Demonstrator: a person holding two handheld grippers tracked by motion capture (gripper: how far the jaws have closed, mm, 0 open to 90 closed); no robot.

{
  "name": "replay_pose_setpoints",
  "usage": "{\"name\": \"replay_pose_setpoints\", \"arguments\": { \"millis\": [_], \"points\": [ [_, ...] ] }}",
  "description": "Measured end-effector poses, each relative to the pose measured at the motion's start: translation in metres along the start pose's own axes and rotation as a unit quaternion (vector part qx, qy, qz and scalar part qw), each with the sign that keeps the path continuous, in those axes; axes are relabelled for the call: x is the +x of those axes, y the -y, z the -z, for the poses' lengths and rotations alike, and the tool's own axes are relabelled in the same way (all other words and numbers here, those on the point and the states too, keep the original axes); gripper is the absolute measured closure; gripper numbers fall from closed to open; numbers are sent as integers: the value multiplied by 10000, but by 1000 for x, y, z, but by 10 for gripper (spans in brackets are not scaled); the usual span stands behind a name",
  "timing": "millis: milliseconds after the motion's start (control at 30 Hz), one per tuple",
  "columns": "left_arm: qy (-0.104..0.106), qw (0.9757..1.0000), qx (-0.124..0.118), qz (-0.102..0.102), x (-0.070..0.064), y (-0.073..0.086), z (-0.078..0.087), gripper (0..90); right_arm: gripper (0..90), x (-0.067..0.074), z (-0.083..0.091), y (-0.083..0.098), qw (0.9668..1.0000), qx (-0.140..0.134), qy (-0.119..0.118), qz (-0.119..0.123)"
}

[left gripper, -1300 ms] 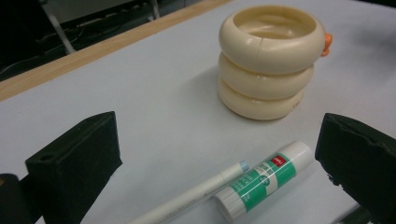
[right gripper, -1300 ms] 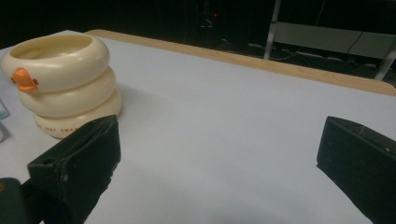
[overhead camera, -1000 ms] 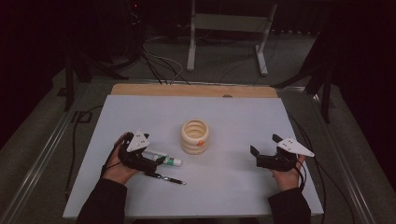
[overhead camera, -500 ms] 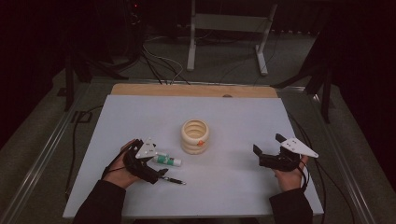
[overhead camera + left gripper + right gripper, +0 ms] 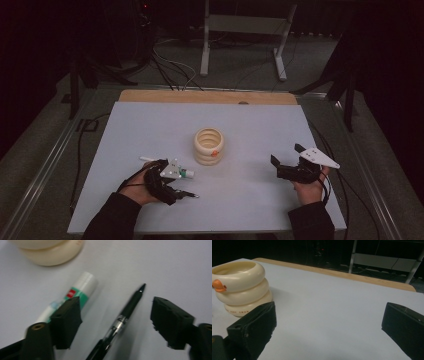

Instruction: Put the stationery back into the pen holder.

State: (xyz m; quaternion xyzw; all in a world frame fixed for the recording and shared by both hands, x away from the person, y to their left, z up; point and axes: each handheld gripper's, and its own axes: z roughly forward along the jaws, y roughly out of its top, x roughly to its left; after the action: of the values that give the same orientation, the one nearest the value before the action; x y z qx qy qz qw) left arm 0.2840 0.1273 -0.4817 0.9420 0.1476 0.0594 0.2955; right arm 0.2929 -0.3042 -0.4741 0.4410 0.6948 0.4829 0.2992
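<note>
A black pen (image 5: 127, 312) lies on the white table between the jaws of my left gripper (image 5: 116, 320), tip pointing away. The jaws have just been closing, but both pads still stand clear of the pen. A white and green tube (image 5: 80, 290) lies just left of the pen, partly behind the left pad (image 5: 66, 320). From above, the left gripper (image 5: 170, 185) hovers low over the pen (image 5: 189, 195) and the tube (image 5: 186, 173). A cream ringed holder (image 5: 209, 146) stands mid-table. My right gripper (image 5: 286, 155) rests open to the right, with nothing between its jaws.
The holder (image 5: 239, 287) has an orange mark on its side and sits left of the right gripper's (image 5: 328, 327) jaws. A wooden strip (image 5: 205, 96) borders the table's far edge. Cables and a metal stand (image 5: 240, 30) lie on the floor beyond.
My left gripper has shifted toward the near edge and dropped over the pen, and its jaws have narrowed around it. The right gripper has stayed put.
</note>
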Motion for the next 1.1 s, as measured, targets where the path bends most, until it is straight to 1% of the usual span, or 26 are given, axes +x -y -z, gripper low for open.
{"name": "replay_pose_setpoints", "arguments": {
  "millis": [33, 100, 133, 167, 233, 300, 333, 367, 467, 500, 567, 700, 800, 867, 933, 1100],
  "points": [
    [98, 9999, 45, -87, -1, -1, -2, 323, 0, 0, 0, 0, 10000, 13, -1, -7],
    [170, 9995, 147, -200, -3, -3, -7, 394, 0, 0, -1, 0, 10000, 23, -10, 1],
    [230, 9992, 209, -271, -4, -4, -10, 456, 0, 0, -1, 1, 10000, 26, -12, 10],
    [282, 9988, 266, -314, -4, -5, -13, 494, 0, 0, -1, 1, 10000, 33, -18, 7],
    [331, 9975, 446, -427, -4, -6, -19, 579, 0, 0, -2, 1, 10000, 53, -20, 1],
    [382, 9967, 560, -441, -4, -7, -24, 640, 0, 0, -2, 1, 10000, 71, -26, -7],
    [336, 9959, 665, -515, -4, -7, -27, 686, 0, 0, -2, 2, 10000, 78, -26, -5],
    [376, 9960, 652, -483, -3, -7, -27, 695, 0, 0, -3, 2, 10000, 80, -28, -8],
    [389, 9949, 730, -575, -3, -9, -28, 729, 0, 1, -3, 2, 10000, 91, -36, -10],
    [402, 9948, 727, -589, -4, -9, -28, 756, 0, 2, -3, 2, 9999, 100, -45, -5],
    [435, 9950, 709, -550, -3, -9, -28, 805, 0, 2, -3, 2, 9999, 99, -56, 1],
    [505, 9956, 654, -443, 0, -8, -27, 807, 0, 2, -4, 2, 9999, 109, -63, -8],
    [492, 9962, 597, -389, 1, -8, -25, 808, 0, 1, -3, 2, 9999, 93, -67, -36],
    [485, 9970, 484, -352, 2, -8, -21, 808, 0, 1, -3, 2, 9999, 91, -70, -40],
    [474, 9978, 381, -274, 4, -8, -17, 807, 0, 1, -3, 2, 9999, 86, -82, -42],
    [336, 9993, 135, -132, 6, -8, -6, 807, 0, 3, -3, 2, 9999, 73, -110, -19]
  ]
}}
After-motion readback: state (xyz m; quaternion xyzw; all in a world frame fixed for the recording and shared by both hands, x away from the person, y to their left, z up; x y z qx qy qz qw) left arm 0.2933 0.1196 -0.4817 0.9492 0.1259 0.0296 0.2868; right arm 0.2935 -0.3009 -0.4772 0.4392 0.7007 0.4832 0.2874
